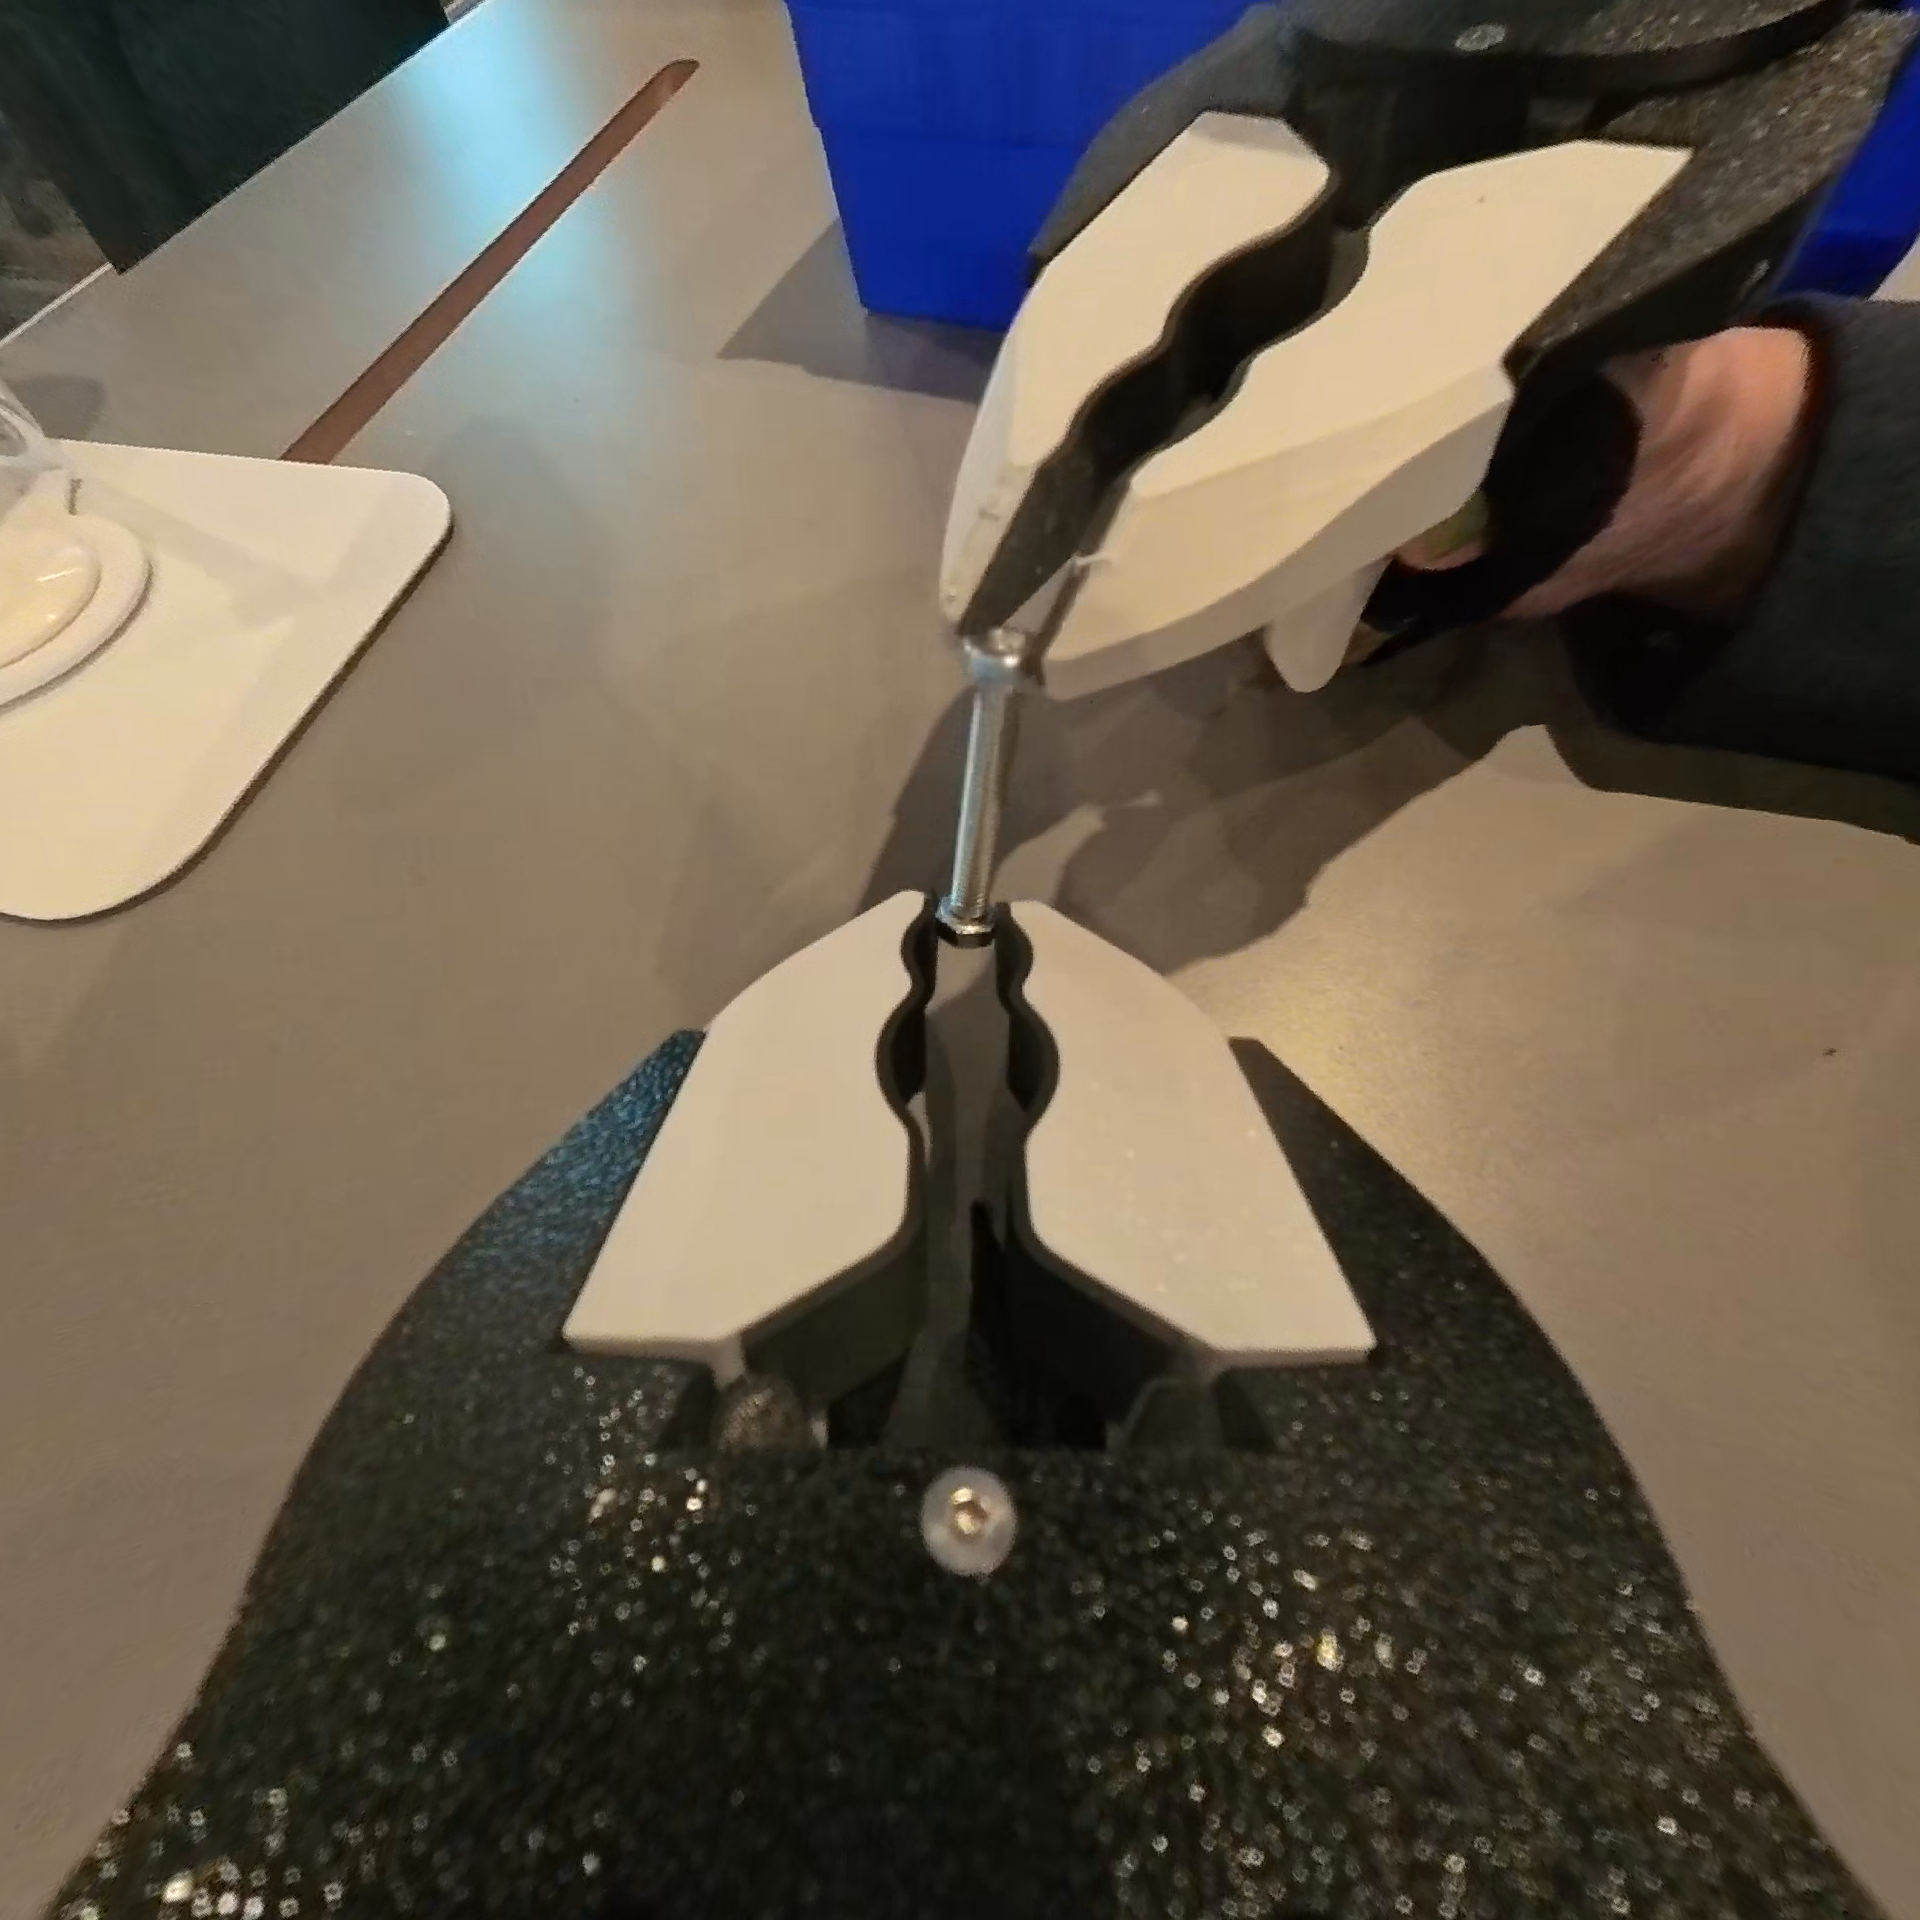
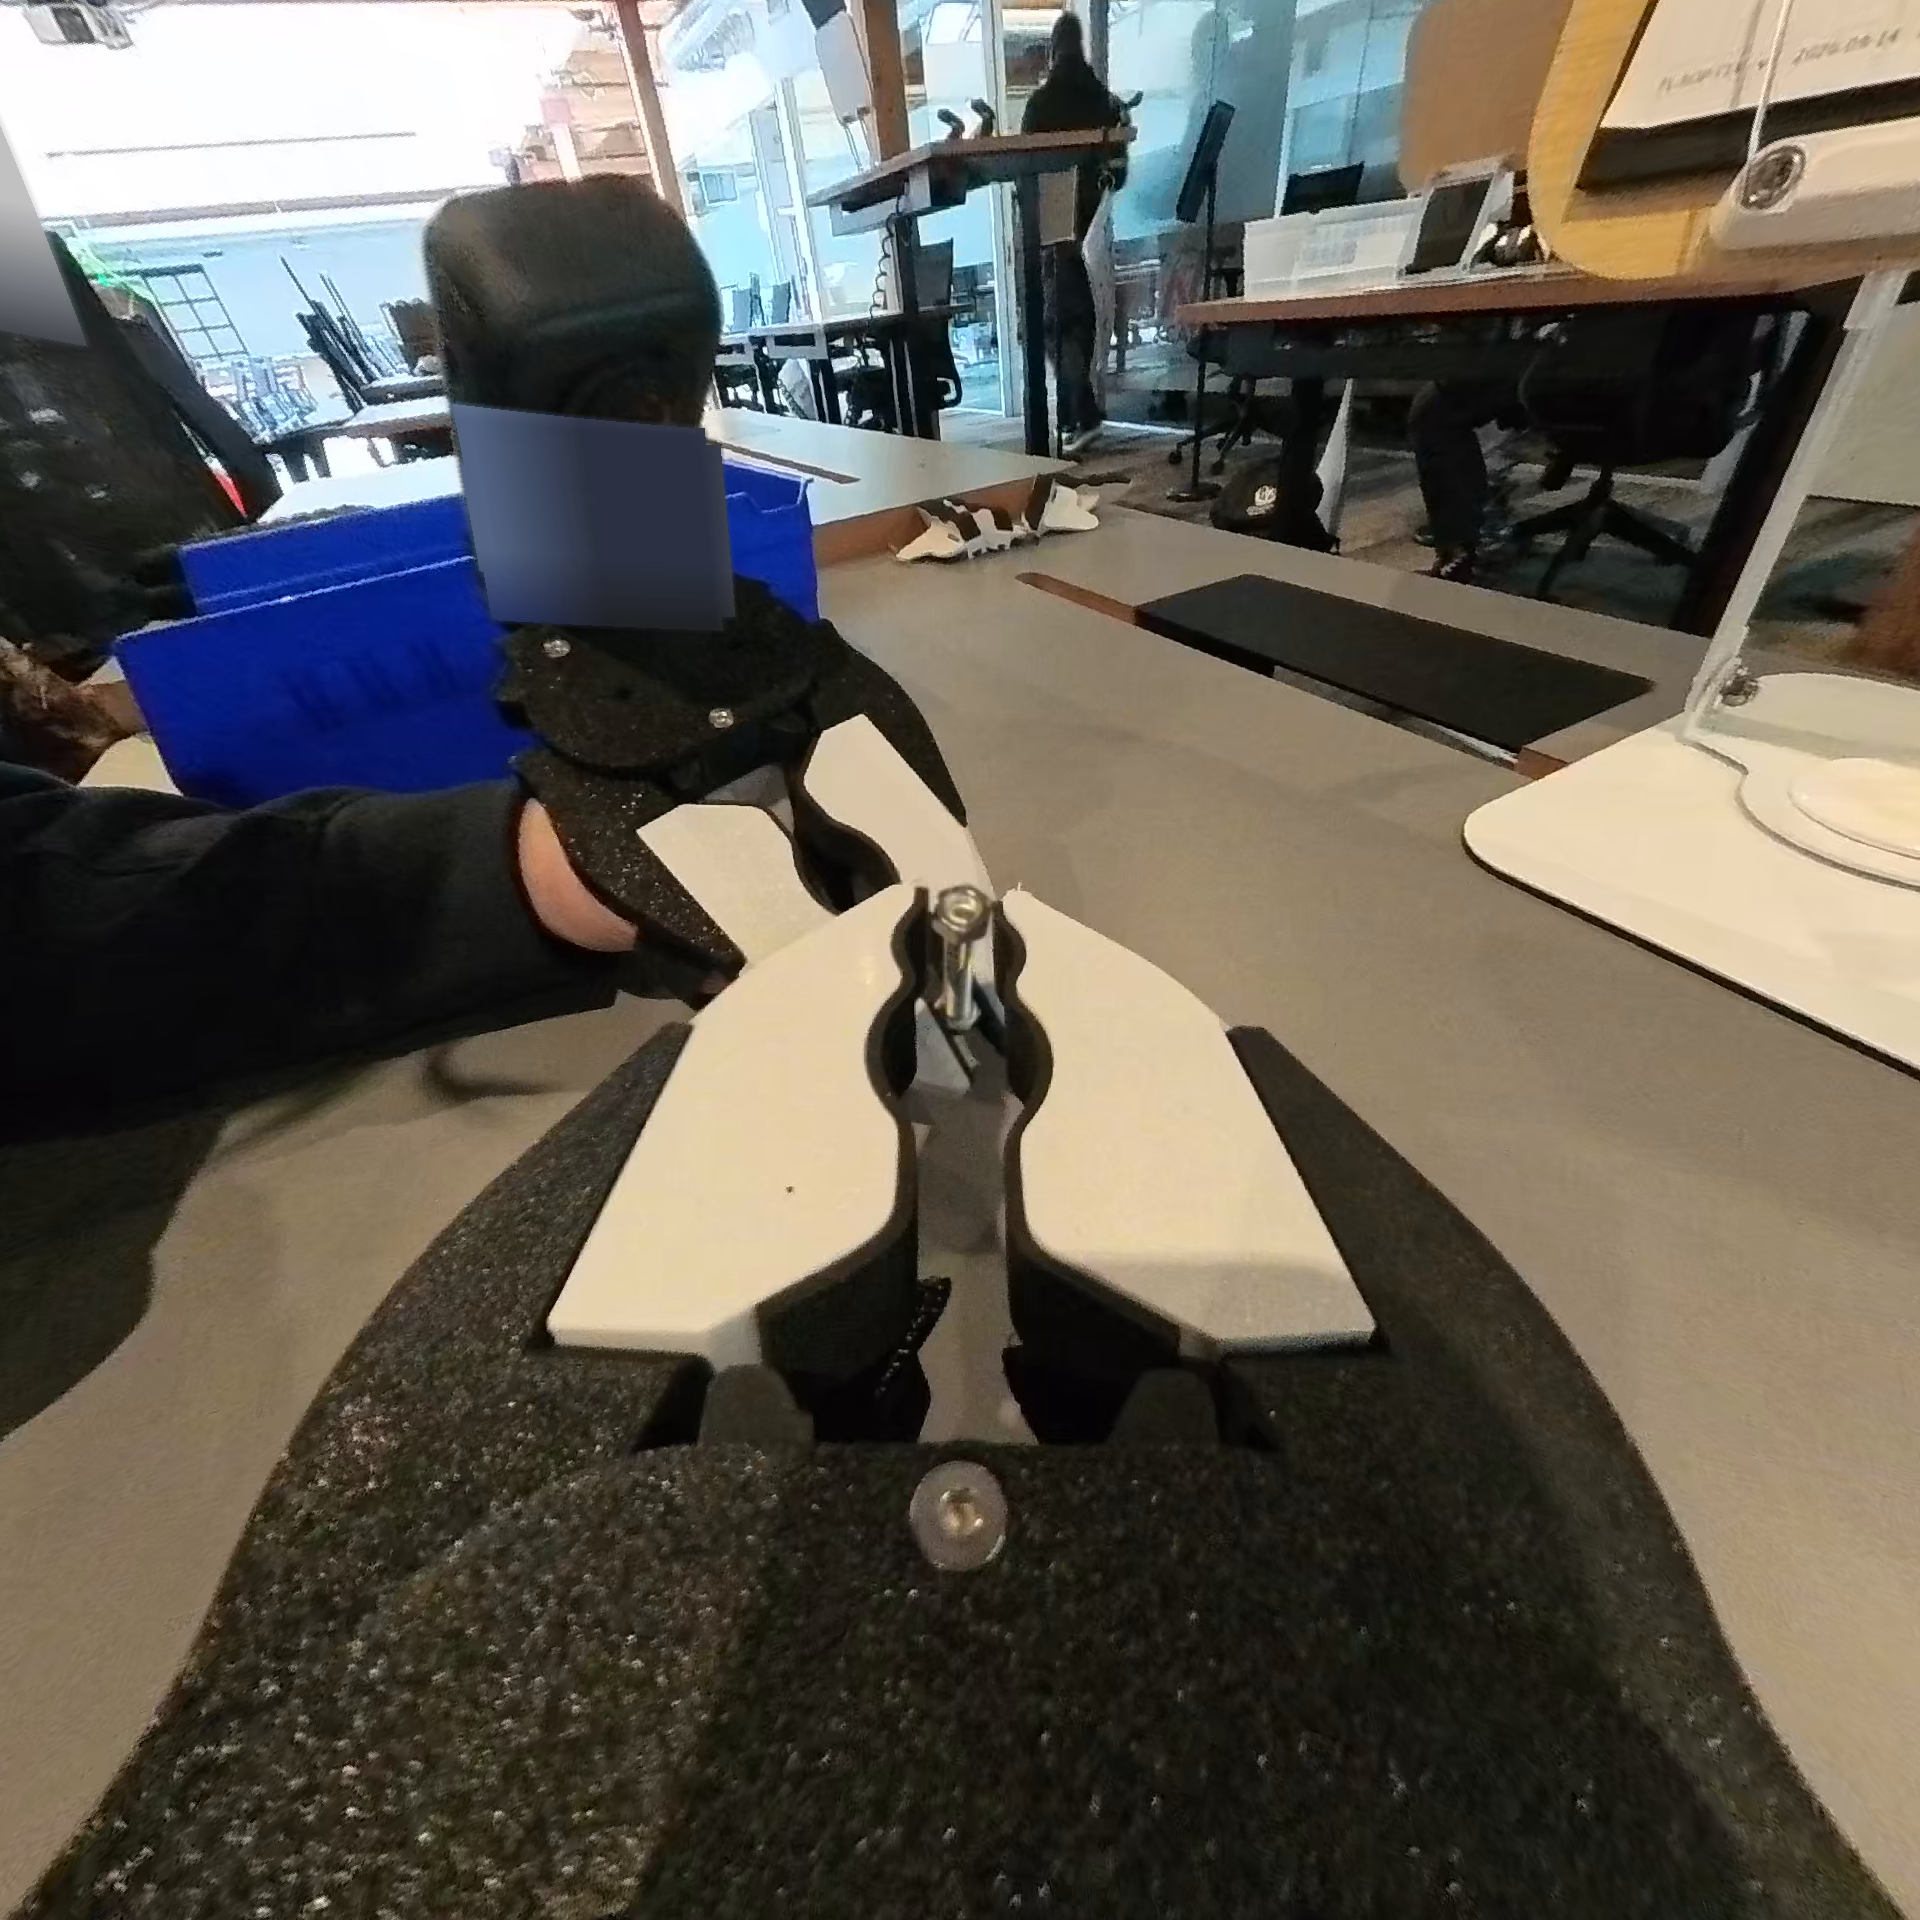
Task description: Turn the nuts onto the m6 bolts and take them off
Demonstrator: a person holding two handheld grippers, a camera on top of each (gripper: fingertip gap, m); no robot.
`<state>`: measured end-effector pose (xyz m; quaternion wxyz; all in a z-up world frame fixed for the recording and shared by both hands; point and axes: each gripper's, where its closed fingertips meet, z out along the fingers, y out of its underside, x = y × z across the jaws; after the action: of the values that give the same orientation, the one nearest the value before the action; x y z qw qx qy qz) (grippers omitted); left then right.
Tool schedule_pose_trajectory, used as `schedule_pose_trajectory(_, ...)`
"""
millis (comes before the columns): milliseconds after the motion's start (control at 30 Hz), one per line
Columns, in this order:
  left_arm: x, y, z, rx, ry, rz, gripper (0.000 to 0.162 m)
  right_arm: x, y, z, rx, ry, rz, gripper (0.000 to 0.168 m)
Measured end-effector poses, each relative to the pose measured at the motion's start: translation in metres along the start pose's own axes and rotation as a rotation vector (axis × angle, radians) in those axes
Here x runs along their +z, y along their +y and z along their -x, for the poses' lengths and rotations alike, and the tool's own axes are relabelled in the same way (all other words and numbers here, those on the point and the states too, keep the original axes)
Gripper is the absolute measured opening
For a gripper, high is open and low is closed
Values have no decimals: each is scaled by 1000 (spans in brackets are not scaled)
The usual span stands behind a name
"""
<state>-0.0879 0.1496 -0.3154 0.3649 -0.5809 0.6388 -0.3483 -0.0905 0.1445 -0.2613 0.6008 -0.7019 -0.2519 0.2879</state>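
A silver M6 bolt (image 1: 977,795) hangs in the air between my two grippers above the grey table (image 1: 582,727). My left gripper (image 1: 964,925) is shut on the nut (image 1: 964,928) threaded on the bolt's lower end. My right gripper (image 1: 1003,649) comes in from the upper right and is shut on the bolt's socket head (image 1: 995,657). In the right wrist view my right gripper (image 2: 956,914) grips the bolt head (image 2: 958,914), the shaft (image 2: 951,987) runs down between its fingers, and the left gripper (image 2: 790,831) sits just behind it. The nut is hidden there.
A blue bin (image 1: 935,156) stands at the table's far side; it also shows in the right wrist view (image 2: 312,665). A white stand base (image 1: 187,665) lies at the left, seen on the right in the right wrist view (image 2: 1662,883). A black mat (image 2: 1382,655) lies farther back. The grippers' ends are close to 5 centimeters from one another.
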Motion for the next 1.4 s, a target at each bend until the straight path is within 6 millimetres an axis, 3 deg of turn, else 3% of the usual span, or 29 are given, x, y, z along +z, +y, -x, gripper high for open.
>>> schedule_pose_trajectory(333,-1,-2,2,-27,6,-19,11,-2,-5,1,-2,-5,-41,22)
schedule_pose_trajectory(833,-2,-3,3,-40,5,-28,10,-3,-5,7,4,-46,-45,17)
schedule_pose_trajectory(1033,-2,-3,3,-42,6,-27,10,-1,-4,4,-10,-13,-37,26)
schedule_pose_trajectory(1267,-2,-3,3,-48,7,-29,11,-4,-4,10,-15,-44,-42,17)
schedule_pose_trajectory(1400,-1,-3,3,-43,10,-19,10,-2,-3,3,-13,4,-33,28)
